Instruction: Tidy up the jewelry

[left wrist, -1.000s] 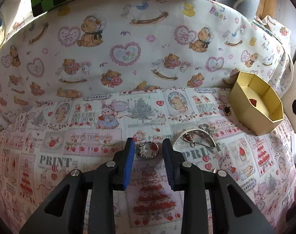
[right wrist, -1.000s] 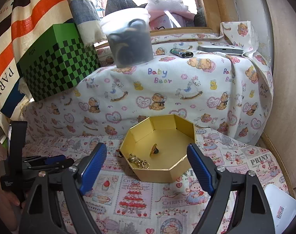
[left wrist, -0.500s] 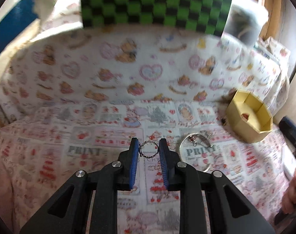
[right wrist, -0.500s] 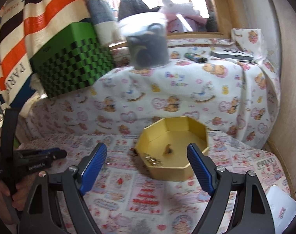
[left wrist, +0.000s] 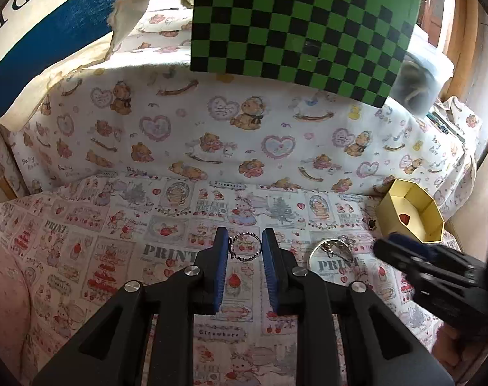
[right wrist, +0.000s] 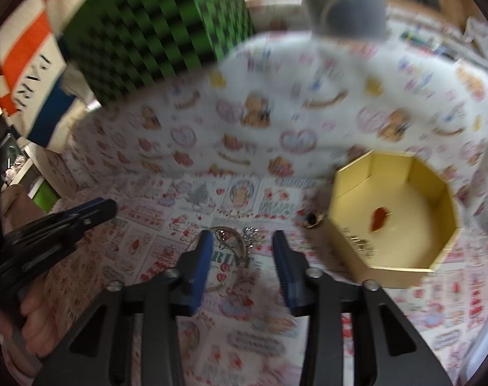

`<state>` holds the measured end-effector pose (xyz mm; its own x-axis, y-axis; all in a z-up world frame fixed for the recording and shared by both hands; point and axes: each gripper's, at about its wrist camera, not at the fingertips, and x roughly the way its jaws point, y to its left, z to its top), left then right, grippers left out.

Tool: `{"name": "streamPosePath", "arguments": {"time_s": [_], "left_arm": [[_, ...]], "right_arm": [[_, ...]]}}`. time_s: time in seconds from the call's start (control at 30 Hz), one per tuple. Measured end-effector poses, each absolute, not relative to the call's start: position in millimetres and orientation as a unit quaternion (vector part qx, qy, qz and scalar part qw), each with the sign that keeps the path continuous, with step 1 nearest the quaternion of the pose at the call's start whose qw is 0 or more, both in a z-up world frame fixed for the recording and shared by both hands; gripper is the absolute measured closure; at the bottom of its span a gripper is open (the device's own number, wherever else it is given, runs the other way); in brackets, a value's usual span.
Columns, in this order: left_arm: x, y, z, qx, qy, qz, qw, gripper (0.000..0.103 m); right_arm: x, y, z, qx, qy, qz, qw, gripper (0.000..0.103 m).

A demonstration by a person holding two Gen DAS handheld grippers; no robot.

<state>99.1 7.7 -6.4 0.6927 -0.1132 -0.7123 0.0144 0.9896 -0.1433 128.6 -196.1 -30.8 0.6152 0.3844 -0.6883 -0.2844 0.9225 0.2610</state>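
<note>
Patterned cloth (left wrist: 166,231) over the work surface, draped up a back ledge under a green checkered box (left wrist: 295,25). Left gripper (left wrist: 245,247) clamped on a small twisted ring (left wrist: 245,247), lifted clear, probably bound for the gold octagonal box (left wrist: 411,212) far right. Right gripper (right wrist: 240,251) half-spread, empty, poised over the silver bangle (right wrist: 231,241) near that box (right wrist: 395,218). Open cloth between; box walls to clear.

Daylit, soft shadows; left-wrist view sharp; right-wrist view motion-blurred, checkered box (right wrist: 153,29) smeared; fisheye bending and dark vignette at edges
</note>
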Motion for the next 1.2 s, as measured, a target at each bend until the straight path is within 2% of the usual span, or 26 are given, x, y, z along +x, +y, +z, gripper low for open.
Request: {"name": "streamPosePath", "arguments": {"time_s": [0.2,0.43,0.7,1.03,1.2], "left_arm": [[101,11,-7,-0.075,0.393,-0.042,0.915,0.083],[100,12,-6,-0.079,0.392,-0.043,0.916,0.083],[100,12,-7,-0.072,0.391,-0.039,0.917,0.083],[97,9,-2,-0.069,0.385,-0.041,0.919,0.083],[92,7,2,-0.073,0.377,-0.051,0.922,0.083]], "right_arm": [[155,-179,-49,0.070,0.428,0.152,0.888,0.088],[159,-167,-58,0.044,0.430,0.125,0.893,0.090],[156,-168,-63,0.050,0.427,0.124,0.894,0.100],[105,-198,-33,0.046,0.367,0.149,0.917,0.100],[78,-212,-3,0.048,0.305,0.167,0.936,0.100]]}}
